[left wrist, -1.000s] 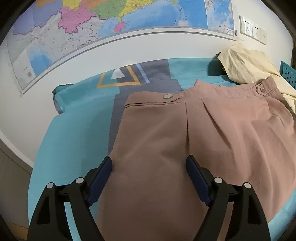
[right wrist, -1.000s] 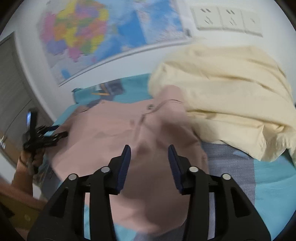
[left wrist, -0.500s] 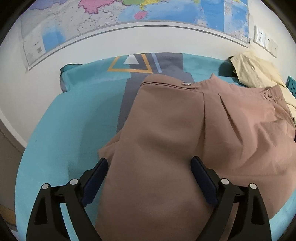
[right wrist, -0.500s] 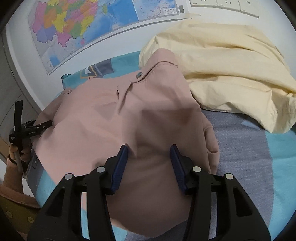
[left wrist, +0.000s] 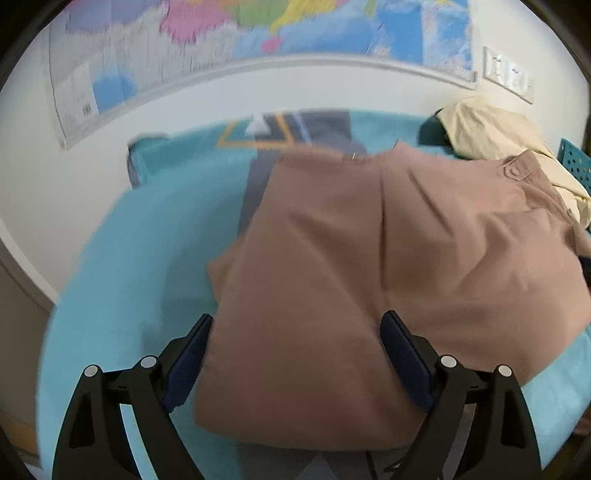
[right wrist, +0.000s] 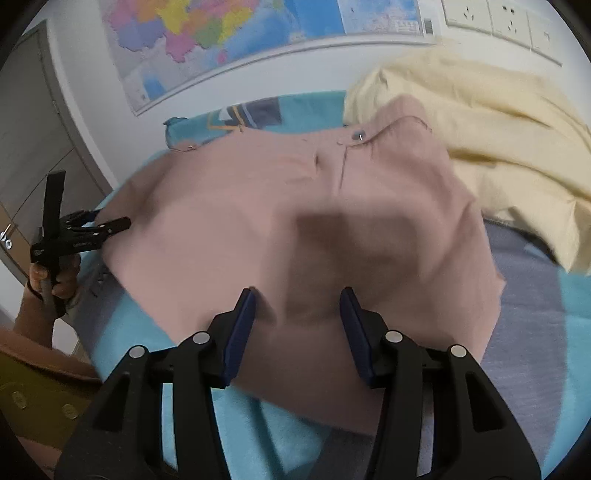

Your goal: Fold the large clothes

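Trousers: pinkish-brown pair (left wrist: pixel 369 280), folded and lying flat on the teal blanket (left wrist: pixel 147 258); waistband with two buttons at the far side, toward the wall.
Trousers, right view: the same pair (right wrist: pixel 295 229) fills the middle of the picture; the fly seam and one button are up near the yellow garment, and a shadow falls across the cloth.
Fold edge: the near edge lies just ahead of both grippers; a lower layer sticks out on the left side in the left view.
Left gripper: (left wrist: pixel 295 354) jaws spread wide, over the near part of the trousers; the cloth runs between the fingers, pads not pressing on it.
Left gripper, right view: (right wrist: pixel 99 225) seen at the trousers' left edge, held by a hand (right wrist: pixel 55 277).
Right gripper: (right wrist: pixel 297 328) jaws about half apart, over the near edge of the trousers; nothing pinched between the pads.
Yellow garment: (right wrist: pixel 498 147) crumpled at the far right, its edge touching the trousers' waistband.
Blanket: teal with a grey stripe (left wrist: pixel 258 177) and a yellow triangle (left wrist: pixel 255 134) near the wall.
Wall: white, with a coloured map (left wrist: pixel 258 44) and sockets (right wrist: pixel 498 18).
Crate: teal with holes (left wrist: pixel 576 162), at the right edge.
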